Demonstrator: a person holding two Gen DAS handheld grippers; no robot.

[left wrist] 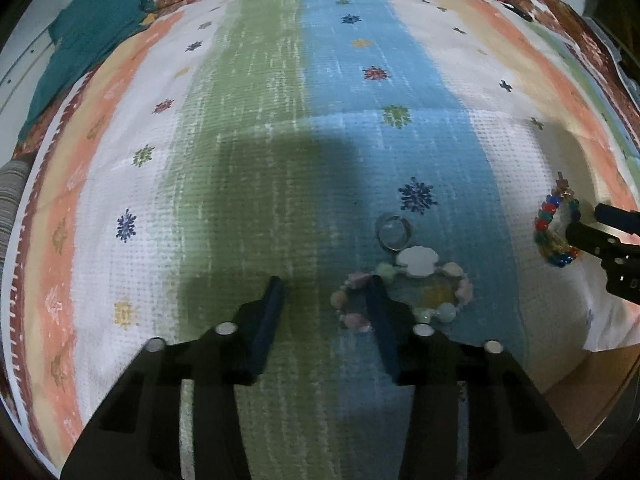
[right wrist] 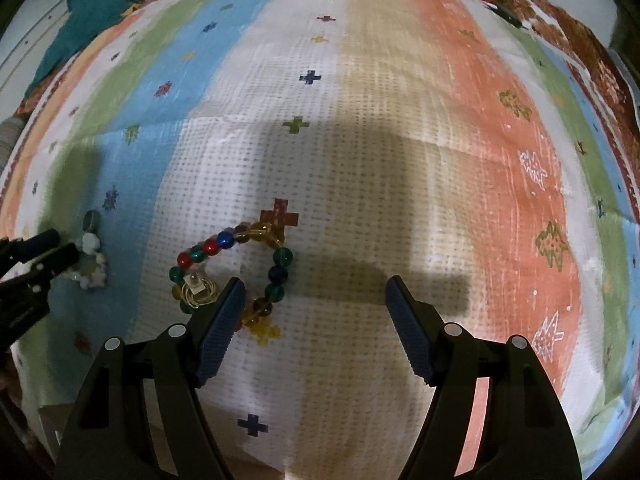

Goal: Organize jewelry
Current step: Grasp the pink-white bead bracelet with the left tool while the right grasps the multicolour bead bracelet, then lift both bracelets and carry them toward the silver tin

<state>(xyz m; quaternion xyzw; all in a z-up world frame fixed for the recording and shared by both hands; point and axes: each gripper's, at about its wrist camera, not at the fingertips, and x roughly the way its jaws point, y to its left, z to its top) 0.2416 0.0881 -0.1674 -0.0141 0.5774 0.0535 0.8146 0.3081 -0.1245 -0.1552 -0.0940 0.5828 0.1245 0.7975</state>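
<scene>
**Jewelry spread on a striped cloth, both grippers open above it**

Jewelry lies in two small groups on the striped cloth (left wrist: pixel 248 128), which is printed with little snowflake and cross motifs.

From the left wrist camera, a pastel bead bracelet (left wrist: pixel 404 292) with a white shell-shaped charm (left wrist: pixel 418 261) rests on the blue stripe. A silver ring (left wrist: pixel 393 232) sits just beyond the charm, touching it or very nearly so. The left gripper (left wrist: pixel 325 292) has its jaws spread wide and holds nothing. Its right-hand finger crosses the near-left part of the bracelet loop; whether it presses the beads I cannot tell. Its other finger stands over the green stripe, off the jewelry. Far to the right, a multicolored glass bead bracelet (left wrist: pixel 557 229) lies on the white stripe, with the right gripper's dark finger over its right side. A teal cloth (left wrist: pixel 88 28) lies at the far left corner.

From the right wrist camera, the multicolored bracelet shows red, blue, green and amber beads in a loose loop. A thin gold ring (right wrist: pixel 197 289) with a pale stone lies inside the loop's left side. The right gripper (right wrist: pixel 315 286) is wide open and empty. Its left finger overlaps the loop's near side. Its other finger is over bare white cloth. At the left edge, the left gripper sits at the pastel bracelet and silver ring.
</scene>
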